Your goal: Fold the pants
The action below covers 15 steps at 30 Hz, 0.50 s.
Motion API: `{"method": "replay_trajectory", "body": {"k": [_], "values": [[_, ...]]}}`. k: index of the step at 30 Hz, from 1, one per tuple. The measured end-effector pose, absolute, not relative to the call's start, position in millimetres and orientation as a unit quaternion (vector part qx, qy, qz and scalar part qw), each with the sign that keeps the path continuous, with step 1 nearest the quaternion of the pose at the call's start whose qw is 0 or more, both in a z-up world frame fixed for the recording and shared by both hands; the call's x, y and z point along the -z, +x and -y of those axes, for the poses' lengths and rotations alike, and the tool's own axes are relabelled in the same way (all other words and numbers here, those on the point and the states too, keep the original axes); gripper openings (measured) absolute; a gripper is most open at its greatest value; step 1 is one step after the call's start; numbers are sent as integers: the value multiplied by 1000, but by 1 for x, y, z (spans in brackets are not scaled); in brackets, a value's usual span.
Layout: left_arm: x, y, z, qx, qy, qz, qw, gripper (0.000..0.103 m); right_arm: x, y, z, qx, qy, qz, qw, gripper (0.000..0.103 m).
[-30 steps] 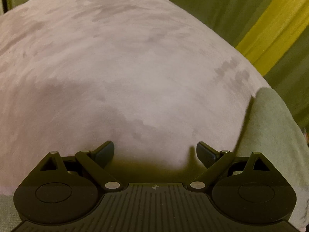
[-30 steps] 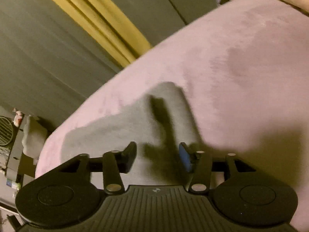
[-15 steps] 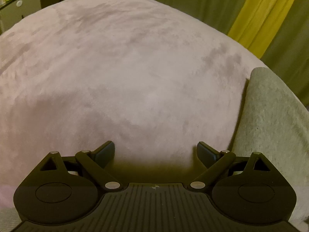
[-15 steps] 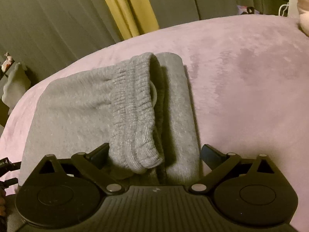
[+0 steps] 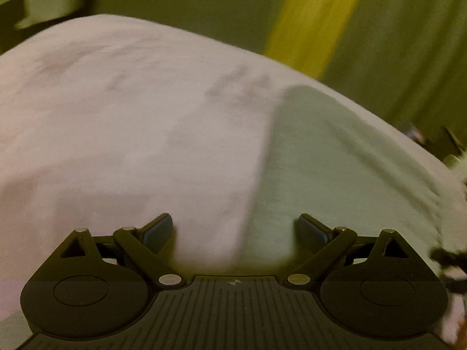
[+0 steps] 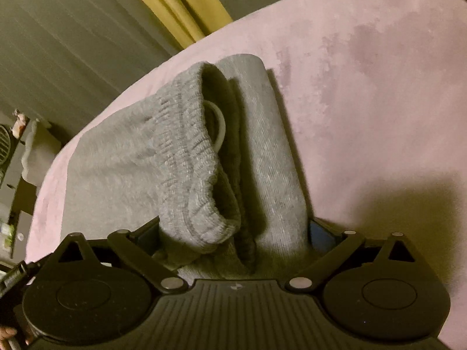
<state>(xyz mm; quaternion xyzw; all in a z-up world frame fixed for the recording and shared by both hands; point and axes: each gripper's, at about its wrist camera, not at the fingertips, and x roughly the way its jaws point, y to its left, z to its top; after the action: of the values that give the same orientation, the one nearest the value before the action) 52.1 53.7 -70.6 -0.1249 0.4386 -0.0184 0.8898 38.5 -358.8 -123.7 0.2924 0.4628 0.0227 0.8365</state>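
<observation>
Grey pants (image 6: 262,151) lie on the pink blanket (image 6: 379,102), already folded into a thick bundle with the ribbed waistband (image 6: 186,157) on top. A second ago my right gripper (image 6: 233,230) had only flat cloth before it; now its fingers are spread either side of the bundle's near end, not clamped. My left gripper (image 5: 235,227), also apart and holding nothing, has swung right, straddling the cloth's left edge (image 5: 335,160). I judge one last fold remains.
</observation>
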Motion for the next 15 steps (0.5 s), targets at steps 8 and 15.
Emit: {"method": "replay_trajectory", "body": {"k": [8,15], "values": [[100,77,-41,103,-161,-498,846,97,134,45,367,-39,313,-467,826,99],[101,106,-60,128,-209,-516,821,97,142,58,382,-62,336,-485,805,99]]}}
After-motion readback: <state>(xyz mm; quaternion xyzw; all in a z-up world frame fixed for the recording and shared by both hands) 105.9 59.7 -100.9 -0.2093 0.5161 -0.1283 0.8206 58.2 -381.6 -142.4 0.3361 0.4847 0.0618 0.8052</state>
